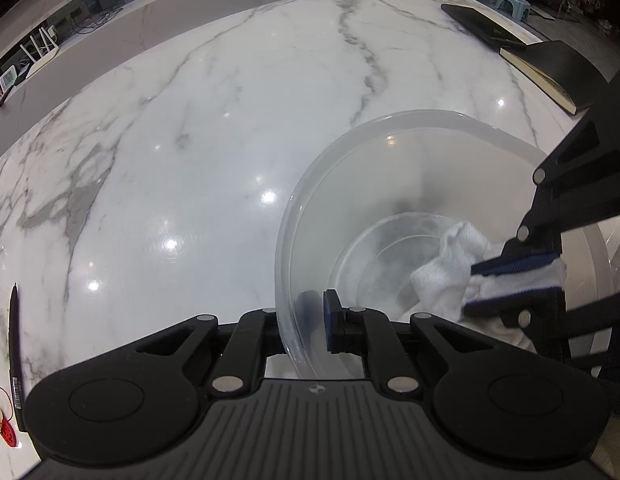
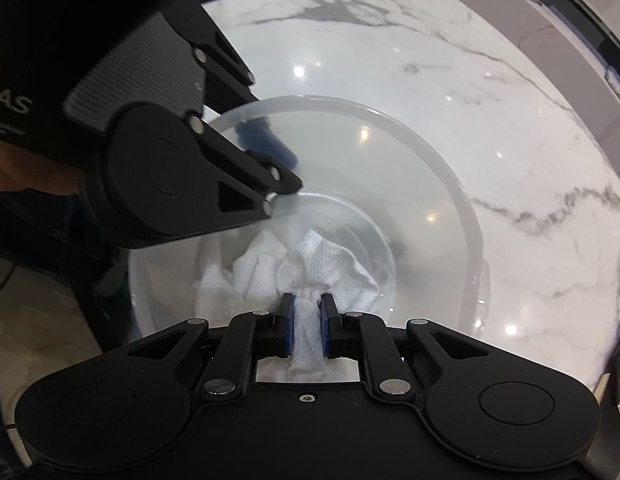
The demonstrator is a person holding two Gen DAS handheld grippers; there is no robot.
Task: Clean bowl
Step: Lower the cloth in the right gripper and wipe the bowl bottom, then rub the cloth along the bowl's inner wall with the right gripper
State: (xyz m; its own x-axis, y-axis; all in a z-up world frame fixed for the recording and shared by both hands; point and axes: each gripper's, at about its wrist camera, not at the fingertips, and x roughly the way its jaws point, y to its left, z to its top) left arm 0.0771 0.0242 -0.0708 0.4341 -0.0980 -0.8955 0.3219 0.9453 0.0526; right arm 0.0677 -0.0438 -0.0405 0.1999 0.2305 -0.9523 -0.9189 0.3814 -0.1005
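A translucent plastic bowl (image 1: 389, 168) stands on the marble counter (image 1: 190, 140). My left gripper (image 1: 318, 318) is shut on the bowl's near rim, one pad inside the wall and one outside. My right gripper (image 2: 307, 316) is shut on a white cloth (image 2: 310, 272), which is bunched on the bowl's floor. In the left wrist view the right gripper (image 1: 489, 280) reaches into the bowl from the right with the cloth (image 1: 445, 264) hanging from its blue pads. In the right wrist view the left gripper (image 2: 270, 148) clamps the bowl (image 2: 429, 184) rim at upper left.
A black pen (image 1: 14, 344) and a red tag (image 1: 8, 434) lie at the counter's left edge. A dark tablet (image 1: 481, 22) and a black notebook (image 1: 549, 68) sit at the far right. A person's hand (image 2: 14, 164) holds the left gripper.
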